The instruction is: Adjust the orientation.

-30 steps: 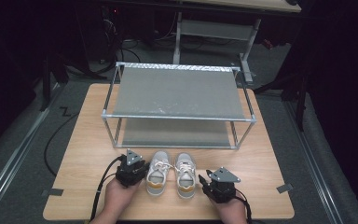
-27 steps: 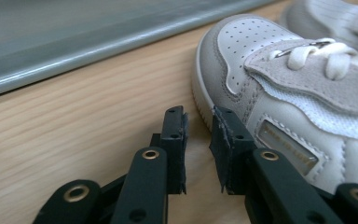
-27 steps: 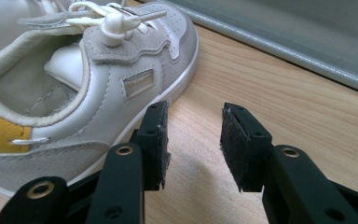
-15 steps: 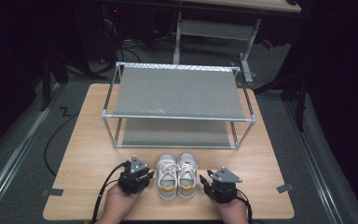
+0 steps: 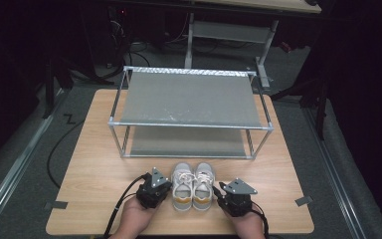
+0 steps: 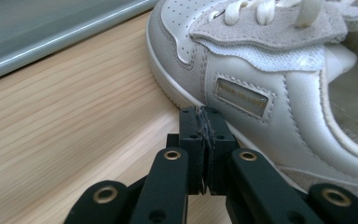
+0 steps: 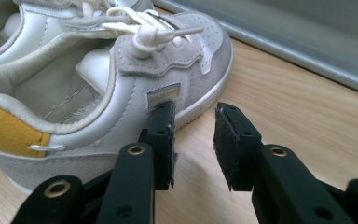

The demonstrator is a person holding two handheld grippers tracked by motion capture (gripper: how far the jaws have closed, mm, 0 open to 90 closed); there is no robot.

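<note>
A pair of white and grey sneakers (image 5: 193,185) with yellow heel tabs stands side by side near the table's front edge, toes toward the rack. My left gripper (image 5: 165,188) is at the left shoe's outer side. In the left gripper view it is shut (image 6: 201,116), with nothing between the jaws, and its tips touch the sole edge of that shoe (image 6: 270,70). My right gripper (image 5: 221,194) is at the right shoe's outer side. It stands open (image 7: 193,121), with one jaw against the side of the shoe (image 7: 98,79) and the other over bare wood.
A two-tier metal rack (image 5: 189,97) with grey shelves stands across the middle of the wooden table (image 5: 94,164), just beyond the shoes' toes. Its lower shelf (image 5: 186,142) is close above the tabletop. Cables trail off the front edge from both grippers.
My left gripper has moved right and the left shoe has slid right with it, now snug against the right shoe. The right gripper has hardly moved.
</note>
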